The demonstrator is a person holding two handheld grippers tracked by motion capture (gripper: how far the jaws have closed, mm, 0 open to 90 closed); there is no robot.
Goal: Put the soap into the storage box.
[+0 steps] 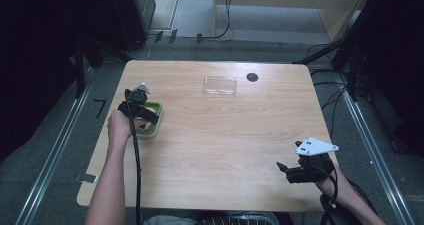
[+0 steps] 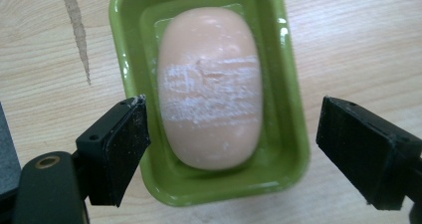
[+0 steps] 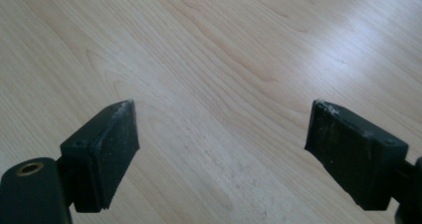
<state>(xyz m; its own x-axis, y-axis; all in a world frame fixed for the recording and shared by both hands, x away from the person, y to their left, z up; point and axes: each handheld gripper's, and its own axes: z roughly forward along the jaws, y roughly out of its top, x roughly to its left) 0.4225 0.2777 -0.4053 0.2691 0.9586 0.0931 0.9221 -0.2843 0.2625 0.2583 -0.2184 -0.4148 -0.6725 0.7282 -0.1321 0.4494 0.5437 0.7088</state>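
A peach-coloured bar of soap (image 2: pixel 211 89) with white scuff marks lies in a green soap dish (image 2: pixel 291 109) on the wooden table. My left gripper (image 2: pixel 231 149) hovers right above it, open, its jaws standing either side of the dish's near end and apart from the soap. From the high view the left gripper (image 1: pixel 141 107) covers most of the green dish (image 1: pixel 156 120) at the table's left. My right gripper (image 1: pixel 287 169) rests near the front right corner, open. In the right gripper view its jaws (image 3: pixel 221 154) frame bare wood.
A clear plastic lid or tray (image 1: pixel 220 85) lies at the table's far middle. A dark round hole (image 1: pixel 252 77) sits beside it to the right. Cables run over the floor beyond the table's far edge. Bare wooden tabletop (image 1: pixel 225 140) spans the middle between the two grippers.
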